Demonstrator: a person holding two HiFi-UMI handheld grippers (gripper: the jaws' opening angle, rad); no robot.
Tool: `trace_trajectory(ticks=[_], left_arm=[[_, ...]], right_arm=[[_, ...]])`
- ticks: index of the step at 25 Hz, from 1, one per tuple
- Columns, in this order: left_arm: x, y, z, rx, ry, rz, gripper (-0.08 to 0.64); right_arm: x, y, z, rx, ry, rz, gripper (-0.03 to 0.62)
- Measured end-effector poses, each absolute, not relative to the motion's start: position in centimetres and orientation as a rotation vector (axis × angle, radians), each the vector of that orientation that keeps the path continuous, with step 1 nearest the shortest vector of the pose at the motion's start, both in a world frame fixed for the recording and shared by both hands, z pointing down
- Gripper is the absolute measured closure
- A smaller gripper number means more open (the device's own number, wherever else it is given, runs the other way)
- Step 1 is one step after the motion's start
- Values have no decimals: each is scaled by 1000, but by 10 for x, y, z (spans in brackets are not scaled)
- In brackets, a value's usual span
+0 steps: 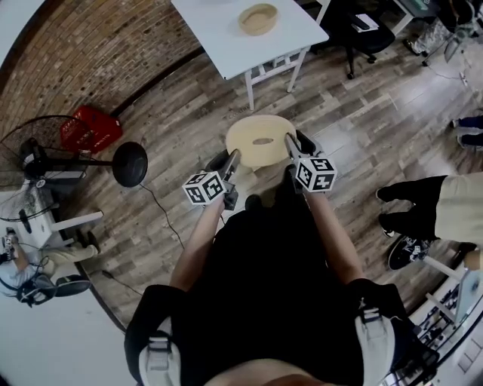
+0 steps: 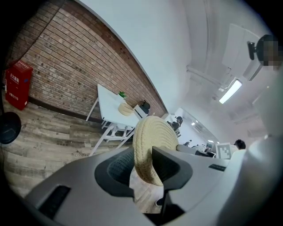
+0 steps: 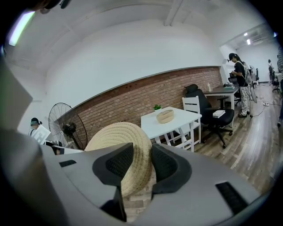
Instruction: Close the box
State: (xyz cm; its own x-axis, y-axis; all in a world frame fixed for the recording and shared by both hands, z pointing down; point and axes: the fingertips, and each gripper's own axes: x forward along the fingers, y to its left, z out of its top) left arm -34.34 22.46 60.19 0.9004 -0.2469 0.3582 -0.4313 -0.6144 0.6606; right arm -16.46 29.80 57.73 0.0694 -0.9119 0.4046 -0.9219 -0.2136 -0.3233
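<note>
A round woven straw lid (image 1: 260,139) is held in the air over the wooden floor, in front of my body. My left gripper (image 1: 233,160) is shut on its left rim and my right gripper (image 1: 290,143) is shut on its right rim. In the left gripper view the lid's edge (image 2: 152,145) is pinched between the pads of the left gripper (image 2: 143,165). The right gripper (image 3: 139,161) clamps the lid (image 3: 124,145) the same way. The matching woven box (image 1: 258,19) stands open on a white table (image 1: 219,41) ahead, also seen as the box (image 2: 125,108) and the box (image 3: 165,116).
A red crate (image 1: 90,128) and a standing fan (image 1: 128,163) are at the left by the brick wall. A black office chair (image 1: 362,34) stands right of the table. A person's legs (image 1: 423,203) are at the right. Another person (image 3: 239,66) stands at a far desk.
</note>
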Motion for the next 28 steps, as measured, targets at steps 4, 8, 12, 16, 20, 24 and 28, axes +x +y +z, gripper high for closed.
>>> trace_trajectory(ticks=[4, 8, 12, 16, 20, 24, 28], left_arm=[[-323, 212, 601, 2247, -520, 291, 426], [-303, 203, 602, 2228, -549, 290, 426], [-282, 201, 603, 2212, -573, 288, 426], [-268, 198, 602, 2202, -596, 279, 426], [-253, 195, 601, 2192, -628, 266, 426], [-237, 197, 603, 2179, -652, 250, 426], [-226, 197, 604, 2167, -681, 240, 426]], right_arm=[[-142, 280, 578, 2249, -1985, 849, 465], [-120, 264, 577, 2212, -2005, 852, 465], [-98, 259, 580, 2186, -2014, 868, 465], [-84, 254, 580, 2162, -2026, 877, 465], [-67, 248, 579, 2131, -2044, 874, 465], [-50, 243, 580, 2102, -2063, 869, 465], [-37, 239, 583, 2071, -2084, 873, 465]])
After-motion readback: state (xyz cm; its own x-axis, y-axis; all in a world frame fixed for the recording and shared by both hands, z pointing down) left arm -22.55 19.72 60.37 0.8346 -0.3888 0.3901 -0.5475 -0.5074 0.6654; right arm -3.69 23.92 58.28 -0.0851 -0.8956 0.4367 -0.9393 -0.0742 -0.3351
